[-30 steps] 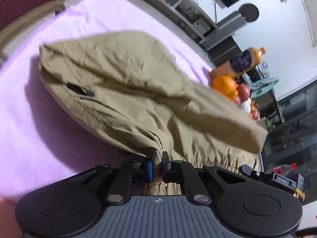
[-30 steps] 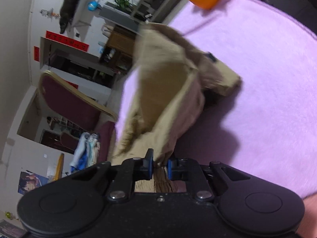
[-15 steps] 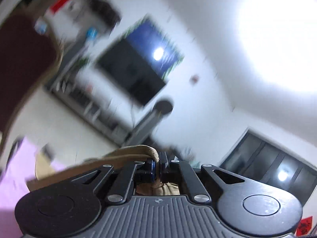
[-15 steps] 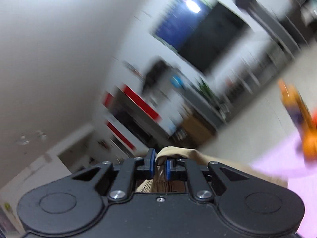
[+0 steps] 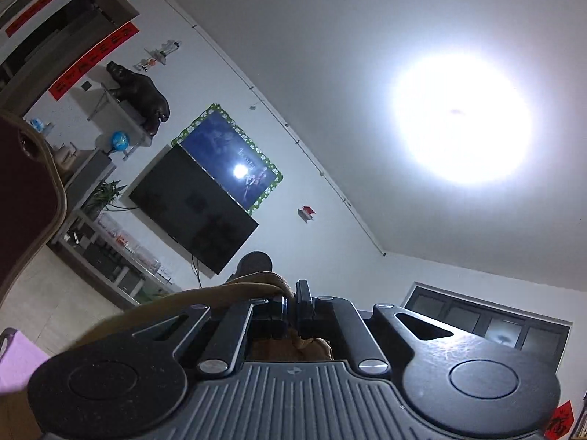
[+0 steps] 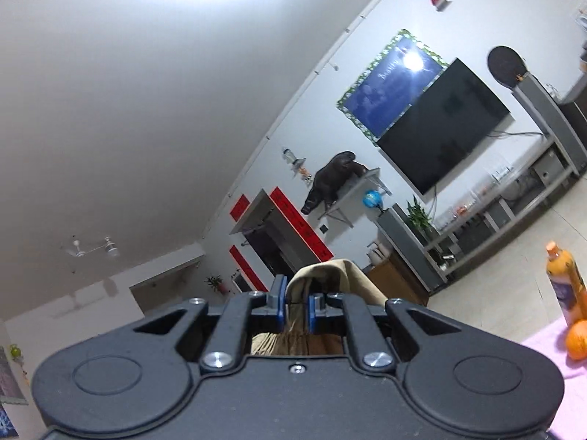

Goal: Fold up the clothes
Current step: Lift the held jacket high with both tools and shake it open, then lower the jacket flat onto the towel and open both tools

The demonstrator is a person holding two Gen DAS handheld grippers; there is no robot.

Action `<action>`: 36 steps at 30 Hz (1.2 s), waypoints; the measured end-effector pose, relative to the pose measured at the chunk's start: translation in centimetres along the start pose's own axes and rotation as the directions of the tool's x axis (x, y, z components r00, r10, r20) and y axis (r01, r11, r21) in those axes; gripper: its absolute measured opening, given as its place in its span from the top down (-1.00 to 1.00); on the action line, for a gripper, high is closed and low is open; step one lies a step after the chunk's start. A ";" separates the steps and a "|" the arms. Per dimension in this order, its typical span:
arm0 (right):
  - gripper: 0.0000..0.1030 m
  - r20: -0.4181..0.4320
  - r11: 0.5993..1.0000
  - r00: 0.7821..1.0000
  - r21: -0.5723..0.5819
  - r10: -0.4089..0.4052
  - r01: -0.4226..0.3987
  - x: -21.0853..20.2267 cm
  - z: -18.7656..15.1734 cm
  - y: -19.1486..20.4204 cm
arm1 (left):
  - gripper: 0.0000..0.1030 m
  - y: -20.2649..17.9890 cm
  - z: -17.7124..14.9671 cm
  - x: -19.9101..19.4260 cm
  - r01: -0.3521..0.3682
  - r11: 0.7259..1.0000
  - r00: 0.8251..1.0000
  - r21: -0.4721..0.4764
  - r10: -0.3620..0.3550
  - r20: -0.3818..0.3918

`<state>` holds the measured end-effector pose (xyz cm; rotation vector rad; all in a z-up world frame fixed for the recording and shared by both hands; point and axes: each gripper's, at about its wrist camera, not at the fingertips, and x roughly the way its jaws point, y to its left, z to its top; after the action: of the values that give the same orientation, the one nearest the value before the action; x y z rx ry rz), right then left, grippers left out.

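Note:
Both cameras tilt up at the ceiling and far wall. My left gripper is shut on a fold of the khaki garment, whose edge arcs off to the left over the gripper body. My right gripper is shut on another bunched part of the same khaki garment, which rises between the blue pads and drapes to the right. Most of the garment hangs below the grippers, out of sight. A corner of the pink cloth-covered table shows in the left wrist view and the right wrist view.
A dark red chair back stands close on the left. An orange drink bottle and an orange fruit sit on the pink surface at the right. A wall TV, shelves and a bright ceiling lamp fill the background.
Both grippers, still shut on the khaki garment, swung up from the table. A second ago the garment lay on the pink cloth in full view; now the cameras face wall and ceiling.

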<state>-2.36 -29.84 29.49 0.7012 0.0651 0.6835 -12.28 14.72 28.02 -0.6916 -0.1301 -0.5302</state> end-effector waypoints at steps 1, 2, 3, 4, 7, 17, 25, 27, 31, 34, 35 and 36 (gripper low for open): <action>0.78 -0.002 1.000 1.000 -0.009 0.000 0.000 0.5 0.0 0.0 | 0.94 0.6 0.0 0.5 -0.027 1.000 1.000 0.007 0.027 -0.009; 0.78 -0.025 1.000 0.999 -0.002 -0.022 0.022 1.8 -0.2 -0.6 | 0.94 1.4 0.0 1.2 -0.059 0.998 0.998 0.012 0.060 -0.022; 0.78 -0.049 0.999 0.998 0.005 -0.046 0.046 3.1 -0.5 -1.4 | 0.93 2.8 -0.2 2.2 -0.108 0.994 0.993 0.008 0.108 -0.050; 0.78 -0.074 0.997 0.995 0.011 -0.070 0.071 4.5 -0.7 -2.1 | 0.93 5.0 -0.6 3.8 -0.164 0.986 0.982 -0.012 0.162 -0.094; 0.78 -0.234 0.972 0.951 0.063 -0.205 0.225 11.5 -3.0 -8.5 | 0.94 12.4 -2.7 9.5 -0.349 0.935 0.909 -0.056 0.324 -0.264; 0.78 -0.176 0.959 0.942 -0.045 -0.285 0.281 20.1 -1.8 -13.1 | 0.93 14.6 1.5 19.0 -0.327 0.944 0.919 0.044 0.328 -0.220; 0.77 -0.345 0.929 0.868 -0.038 -0.358 0.368 15.9 -8.6 -18.8 | 0.85 14.6 -5.9 14.6 -0.301 0.948 0.887 0.105 0.318 -0.333; 0.77 -0.403 0.915 0.832 -0.035 -0.382 0.403 15.0 -11.0 -20.8 | 0.85 18.4 -10.9 13.1 -0.368 0.928 0.830 0.065 0.359 -0.428; 0.77 -0.526 0.867 0.735 -0.009 -0.428 0.499 12.9 -16.9 -25.3 | 0.86 27.7 -21.3 8.8 -0.571 0.820 0.663 -0.036 0.435 -0.609; 0.77 -0.644 0.772 0.617 0.064 -0.452 0.632 10.3 -24.4 -30.2 | 0.90 32.8 -26.8 6.9 -0.696 0.717 0.536 -0.043 0.478 -0.696; 0.77 -0.682 0.734 0.575 0.083 -0.452 0.675 9.4 -26.9 -31.8 | 0.90 34.0 -28.0 6.6 -0.721 0.692 0.503 -0.036 0.487 -0.714; 0.77 -0.697 0.714 0.550 0.078 -0.460 0.696 8.6 -28.5 -32.0 | 0.91 34.9 -29.0 6.3 -0.741 0.671 0.474 -0.026 0.496 -0.727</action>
<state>14.30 -26.17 -10.72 0.6960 1.0581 0.2043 9.19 16.07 -12.46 -0.7841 0.9307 -0.0288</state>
